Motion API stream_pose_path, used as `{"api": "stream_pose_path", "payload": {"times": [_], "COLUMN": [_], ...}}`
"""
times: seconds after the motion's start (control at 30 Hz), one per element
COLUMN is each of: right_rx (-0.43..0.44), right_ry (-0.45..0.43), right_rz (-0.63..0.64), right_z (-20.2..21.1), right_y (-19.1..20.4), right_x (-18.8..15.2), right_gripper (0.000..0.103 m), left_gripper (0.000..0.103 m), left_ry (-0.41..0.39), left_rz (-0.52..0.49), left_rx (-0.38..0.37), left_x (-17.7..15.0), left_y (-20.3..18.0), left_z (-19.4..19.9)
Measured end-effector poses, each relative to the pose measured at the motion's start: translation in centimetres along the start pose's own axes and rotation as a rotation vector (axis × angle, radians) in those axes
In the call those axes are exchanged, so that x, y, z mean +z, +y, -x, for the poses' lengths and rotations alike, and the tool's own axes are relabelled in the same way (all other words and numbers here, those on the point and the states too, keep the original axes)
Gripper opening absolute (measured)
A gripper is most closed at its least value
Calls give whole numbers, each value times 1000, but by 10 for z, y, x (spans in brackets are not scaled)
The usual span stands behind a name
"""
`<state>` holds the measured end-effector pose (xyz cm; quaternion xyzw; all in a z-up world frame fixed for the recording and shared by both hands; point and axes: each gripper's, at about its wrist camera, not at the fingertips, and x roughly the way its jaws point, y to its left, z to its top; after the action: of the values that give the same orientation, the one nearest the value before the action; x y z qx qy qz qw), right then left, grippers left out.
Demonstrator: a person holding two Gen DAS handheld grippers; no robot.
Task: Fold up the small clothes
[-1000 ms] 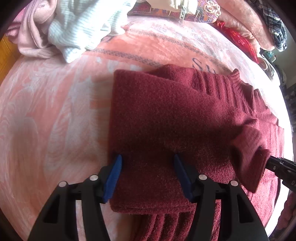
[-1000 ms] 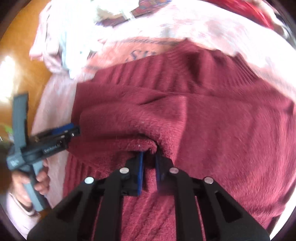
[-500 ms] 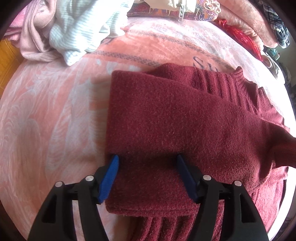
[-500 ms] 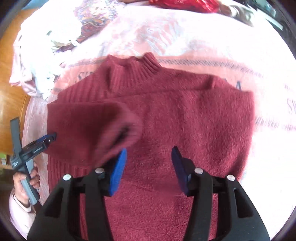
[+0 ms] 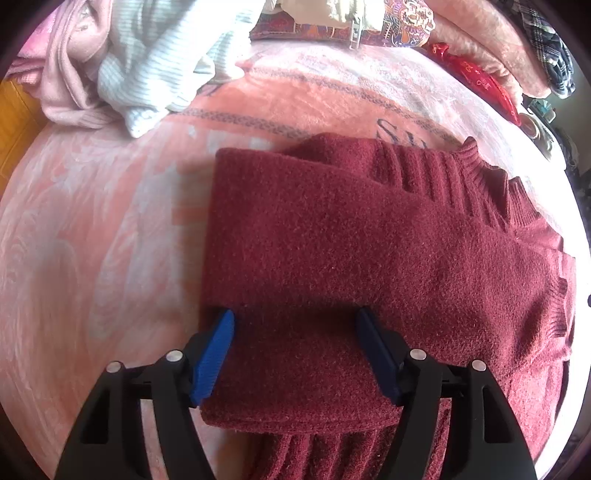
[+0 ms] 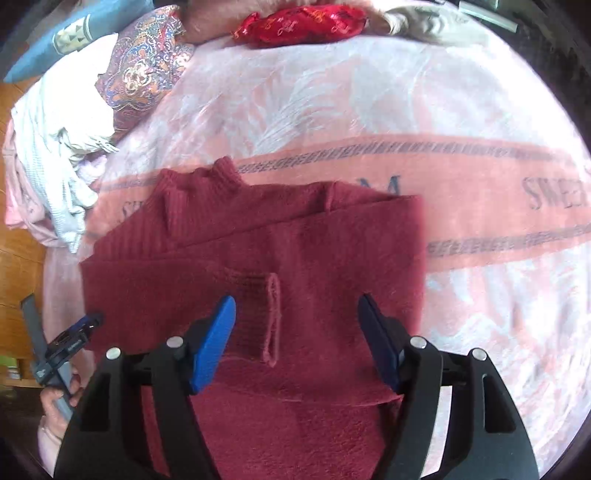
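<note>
The pink blanket (image 6: 369, 110) on the bed lies bare and open to the right of the maroon sweater (image 6: 332, 266) and beyond its collar, up to a red pouch (image 6: 299, 22) at the far edge. On the sweater's left, a heap of white and pink clothes (image 5: 147, 74) and a patterned cushion (image 6: 144, 70) crowd the far corner. The bare strip of blanket left of the sweater stays passable.

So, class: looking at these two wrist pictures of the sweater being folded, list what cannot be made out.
- Sweater hem: both views, cut off by the bottom edge and covered by the gripper bodies.
- Left gripper: right wrist view shows only its side; its fingers' spread is unreadable there.
- Blanket lettering: partly under the sweater in both views.
- Clothes pile: left wrist view, cropped at the rim.
</note>
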<state>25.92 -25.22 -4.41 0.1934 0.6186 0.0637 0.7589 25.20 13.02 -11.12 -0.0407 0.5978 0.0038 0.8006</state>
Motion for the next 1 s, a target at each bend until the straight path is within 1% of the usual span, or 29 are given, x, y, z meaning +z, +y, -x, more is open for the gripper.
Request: {"api": "stream_pose_path", "payload": {"times": [0.03,0.07,0.13,0.17,0.23,0.27,0.33,0.37,0.4,0.43,0.47,0.6,0.67,0.7,0.8,0.83,0.87,0.93,1.0], "right_rx": [42,64,46,57,93,84,52,42,41,54,67,107,107,83,-34,-47,-35,5,-40], "right_ry": [20,37,64,74,114,125,117,109,96,92,82,11,-22,-42,-89,-77,-60,-38,-4], "right_rz": [-8,0,21,34,55,62,100,119,142,155,154,167,153,142,111,77,45,25,16], "right_z": [-8,-12,-28,-33,-48,-53,-55,-57,-54,-53,-48,-17,2,12,27,25,21,6,-10], "right_y": [0,-3,5,9,18,21,28,34,37,40,39,36,30,26,3,-8,-19,-32,-41], "right_x": [-1,-2,-4,-6,-9,-11,-15,-13,-14,-14,-14,-10,-7,-6,-1,0,1,-1,-2], "right_gripper": [68,68,68,64,61,63,63,59,50,13,6,5,5,5,5,5,5,6,6], "left_gripper": [70,70,70,70,70,70,70,70,70,70,70,70,70,70,70,70,70,70,70], "left_ry": [2,4,6,7,3,-3,-22,-28,-33,-36,-38,-56,-72,-76,-73,-70,-65,-60,-62], "left_rz": [6,14,30,40,61,73,91,94,94,94,94,120,131,129,112,104,93,63,31], "left_rx": [1,-1,-9,-15,-31,-36,-39,-37,-31,-27,-22,-16,-10,0,10,13,17,27,47], "left_x": [0,1,2,3,6,7,8,9,10,11,11,14,16,16,15,14,14,14,12], "left_y": [0,0,1,2,4,6,10,12,14,16,19,31,37,38,33,30,25,15,6], "left_z": [1,1,3,4,7,8,13,14,16,17,18,26,31,31,29,27,25,20,17]}}
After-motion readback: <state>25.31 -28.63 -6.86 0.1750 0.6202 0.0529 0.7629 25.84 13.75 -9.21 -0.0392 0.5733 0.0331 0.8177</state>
